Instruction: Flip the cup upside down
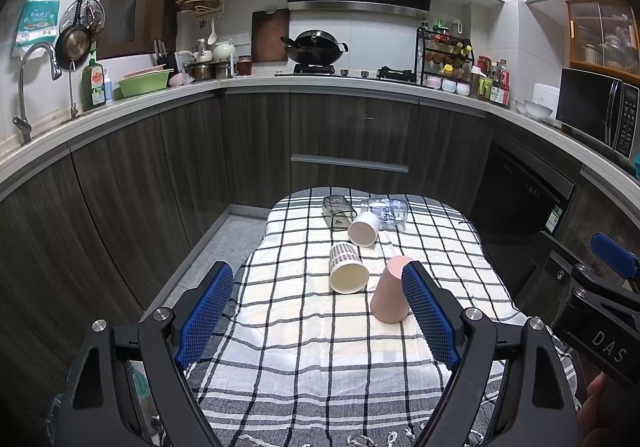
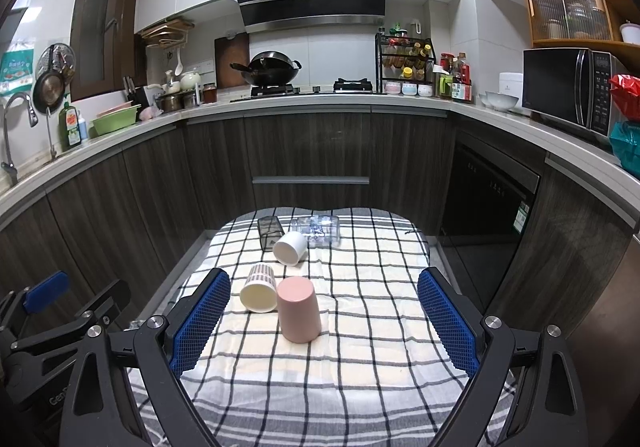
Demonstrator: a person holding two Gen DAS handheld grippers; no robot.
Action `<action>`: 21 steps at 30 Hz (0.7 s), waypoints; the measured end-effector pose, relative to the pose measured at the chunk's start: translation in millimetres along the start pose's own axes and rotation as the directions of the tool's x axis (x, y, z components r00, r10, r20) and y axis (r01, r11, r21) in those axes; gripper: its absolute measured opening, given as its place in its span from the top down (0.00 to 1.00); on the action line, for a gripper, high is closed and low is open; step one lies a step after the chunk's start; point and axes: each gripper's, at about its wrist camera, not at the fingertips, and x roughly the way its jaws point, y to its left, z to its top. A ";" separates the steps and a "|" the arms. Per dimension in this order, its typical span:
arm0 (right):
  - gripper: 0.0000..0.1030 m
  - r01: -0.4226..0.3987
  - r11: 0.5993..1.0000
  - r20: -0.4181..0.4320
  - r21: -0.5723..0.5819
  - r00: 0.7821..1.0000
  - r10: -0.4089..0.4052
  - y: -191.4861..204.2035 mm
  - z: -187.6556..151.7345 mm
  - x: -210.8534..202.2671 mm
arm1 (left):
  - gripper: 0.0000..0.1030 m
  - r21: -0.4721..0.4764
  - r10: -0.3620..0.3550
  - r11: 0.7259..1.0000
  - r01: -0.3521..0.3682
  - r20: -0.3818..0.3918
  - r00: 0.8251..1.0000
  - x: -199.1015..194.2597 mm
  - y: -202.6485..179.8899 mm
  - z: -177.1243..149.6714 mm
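A pink cup (image 2: 299, 314) stands upside down on the checked cloth (image 2: 360, 367); it also shows in the left wrist view (image 1: 390, 293), partly behind my left gripper's right finger. A patterned cup (image 2: 260, 289) lies on its side just left of it, mouth toward me. A white cup (image 2: 291, 247), a dark glass (image 2: 269, 233) and a clear printed glass (image 2: 318, 229) lie on their sides farther back. My left gripper (image 1: 318, 279) is open and empty above the cloth. My right gripper (image 2: 324, 291) is open and empty, with the pink cup between and beyond its fingers.
The table (image 1: 440, 207) stands in a kitchen with dark cabinets (image 2: 312, 151) behind it. A dishwasher (image 2: 488, 199) is to the right. The counter holds a wok (image 2: 272, 73), a spice rack (image 2: 406, 63) and a microwave (image 2: 568, 85). The right gripper's body shows in the left view (image 1: 592, 295).
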 end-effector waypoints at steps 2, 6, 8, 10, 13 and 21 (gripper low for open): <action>0.08 0.000 1.000 -0.001 -0.001 1.000 0.000 -0.2 0.0 0.1 | 0.16 0.000 0.000 1.000 0.000 0.000 1.000 0.0 0.0 0.0; 0.08 -0.001 1.000 -0.001 0.000 1.000 0.001 -0.4 0.3 0.0 | 0.16 0.000 0.002 1.000 -0.002 0.001 1.000 -0.2 -0.1 0.1; 0.08 -0.001 1.000 -0.001 0.000 1.000 0.001 -0.4 0.3 0.1 | 0.16 0.002 0.005 1.000 -0.005 0.002 1.000 0.6 -1.8 -1.0; 0.08 0.000 1.000 0.000 0.000 1.000 0.000 -0.5 0.5 0.2 | 0.16 0.004 0.009 1.000 -0.009 0.002 1.000 0.8 -2.8 -2.0; 0.08 -0.001 1.000 -0.001 0.001 1.000 0.001 -0.7 0.7 0.2 | 0.16 0.004 0.008 1.000 -0.008 -0.002 1.000 1.2 -3.4 -3.7; 0.08 -0.001 1.000 -0.002 0.001 1.000 0.001 -1.1 1.1 0.4 | 0.16 0.009 0.000 1.000 0.000 -0.011 1.000 2.7 -2.7 -3.6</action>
